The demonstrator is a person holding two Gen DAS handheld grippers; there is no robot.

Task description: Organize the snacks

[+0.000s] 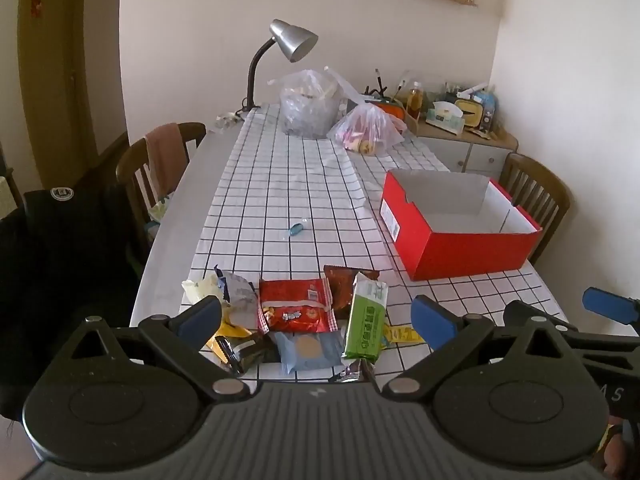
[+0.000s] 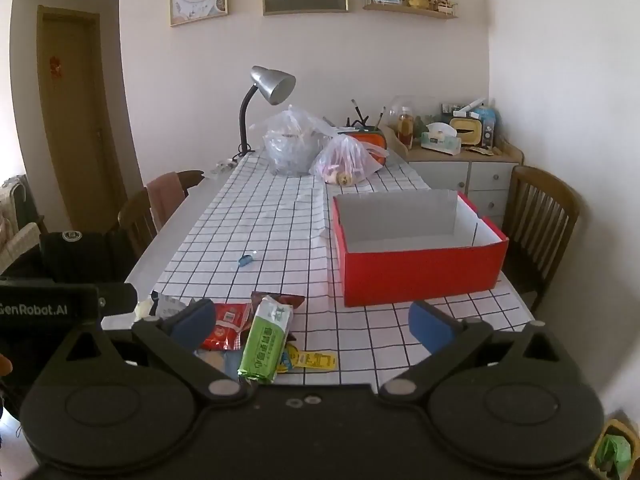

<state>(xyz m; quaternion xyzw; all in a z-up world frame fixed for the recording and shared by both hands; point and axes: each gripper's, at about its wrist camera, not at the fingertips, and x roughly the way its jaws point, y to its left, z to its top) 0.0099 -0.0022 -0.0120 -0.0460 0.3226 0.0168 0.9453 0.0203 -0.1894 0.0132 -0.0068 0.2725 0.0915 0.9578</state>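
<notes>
A pile of snack packets lies at the near edge of the checked tablecloth: a red packet point(image 1: 295, 309), a green packet point(image 1: 366, 322), a blue-grey packet point(image 1: 306, 349), a brown packet point(image 1: 344, 280) and a yellow packet point(image 1: 402, 334). My left gripper point(image 1: 316, 318) is open and empty, hovering over the pile. My right gripper point(image 2: 312, 324) is open and empty, to the right of the pile; the green packet point(image 2: 266, 340) lies between its fingers. An empty red box point(image 1: 460, 228) stands to the right, also in the right wrist view point(image 2: 416, 272). A small blue candy point(image 1: 296, 230) lies mid-table.
Two plastic bags point(image 1: 308, 104) and a desk lamp point(image 1: 288, 46) stand at the table's far end. Wooden chairs stand at the left point(image 1: 160, 164) and right point(image 1: 536, 200). A cluttered cabinet point(image 1: 460, 136) stands behind. A dark jacket point(image 1: 68, 240) hangs at the left.
</notes>
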